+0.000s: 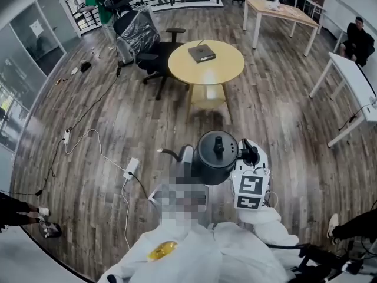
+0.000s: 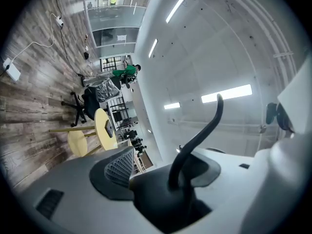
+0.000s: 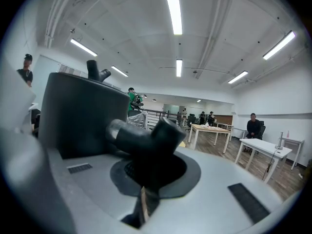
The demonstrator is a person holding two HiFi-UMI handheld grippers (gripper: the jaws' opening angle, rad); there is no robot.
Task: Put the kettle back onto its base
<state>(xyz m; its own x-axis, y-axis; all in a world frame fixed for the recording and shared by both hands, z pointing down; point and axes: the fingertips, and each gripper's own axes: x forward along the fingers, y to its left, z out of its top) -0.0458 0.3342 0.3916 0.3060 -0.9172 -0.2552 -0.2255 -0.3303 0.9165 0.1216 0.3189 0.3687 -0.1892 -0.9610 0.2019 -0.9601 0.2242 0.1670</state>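
I carry a black kettle [image 1: 215, 152] with a lidded top and a thin gooseneck spout [image 1: 169, 152] above the wooden floor, between both grippers. My right gripper [image 1: 244, 152] is shut on the kettle's black handle [image 3: 146, 140], with the kettle's body [image 3: 83, 111] rising to the left of it. The left gripper [image 1: 187, 158], partly hidden in the head view, holds the kettle at the foot of the spout [image 2: 204, 130], its jaws wide around the dark body [image 2: 161, 199]. The flat black base [image 1: 201, 53] lies on a round yellow table [image 1: 230, 69] farther ahead.
A black office chair [image 1: 147, 46] stands to the left of the round table. A power strip [image 1: 131, 168] and cables lie on the floor at my left. White tables [image 1: 353, 75] stand at the right, a wooden table [image 1: 277, 10] at the back. People sit or stand around the edges.
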